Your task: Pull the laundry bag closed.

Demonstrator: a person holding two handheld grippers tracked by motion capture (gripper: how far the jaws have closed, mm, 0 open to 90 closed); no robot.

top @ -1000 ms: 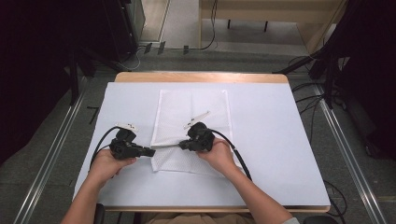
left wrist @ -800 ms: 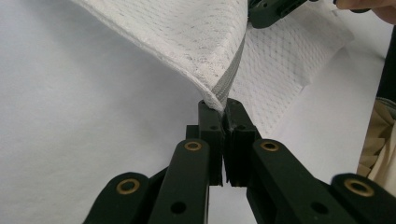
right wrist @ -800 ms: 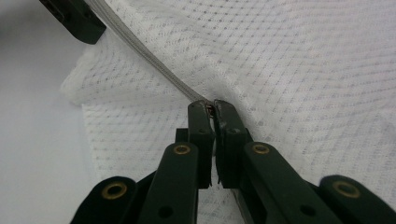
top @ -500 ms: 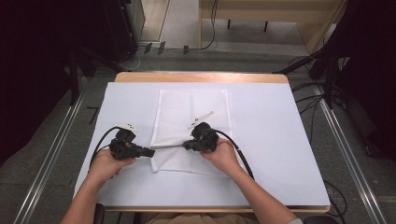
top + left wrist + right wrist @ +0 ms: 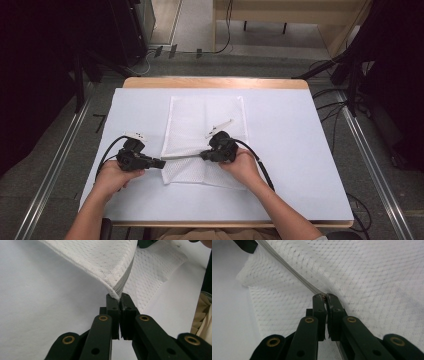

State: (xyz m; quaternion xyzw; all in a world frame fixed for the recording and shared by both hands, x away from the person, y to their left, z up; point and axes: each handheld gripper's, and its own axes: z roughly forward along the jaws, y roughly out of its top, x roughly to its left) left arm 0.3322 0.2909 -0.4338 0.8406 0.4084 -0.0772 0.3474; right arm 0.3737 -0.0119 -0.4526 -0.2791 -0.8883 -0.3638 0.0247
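Note:
A white mesh bag (image 5: 205,120) lies flat in the middle of the white table (image 5: 300,150), its near part lifted. A grey zipper (image 5: 182,157) runs taut between my two grippers. My left gripper (image 5: 161,163) is shut on the bag's left corner at the zipper's end (image 5: 119,296), and the zipper (image 5: 126,275) climbs away from its tips. My right gripper (image 5: 204,156) is shut on the zipper (image 5: 287,266) partway along it (image 5: 325,297), with a small pull pinched between the tips. Mesh (image 5: 374,277) spreads behind the jaws.
The table's wooden far edge (image 5: 215,82) borders a floor with cables and dark stands. Metal rails (image 5: 55,165) run along both sides. White tabletop stretches wide to the right of the bag (image 5: 310,175) and to the left of my left hand.
My right gripper has slid a little to the right along the zipper. The left gripper has kept still with the corner in it.

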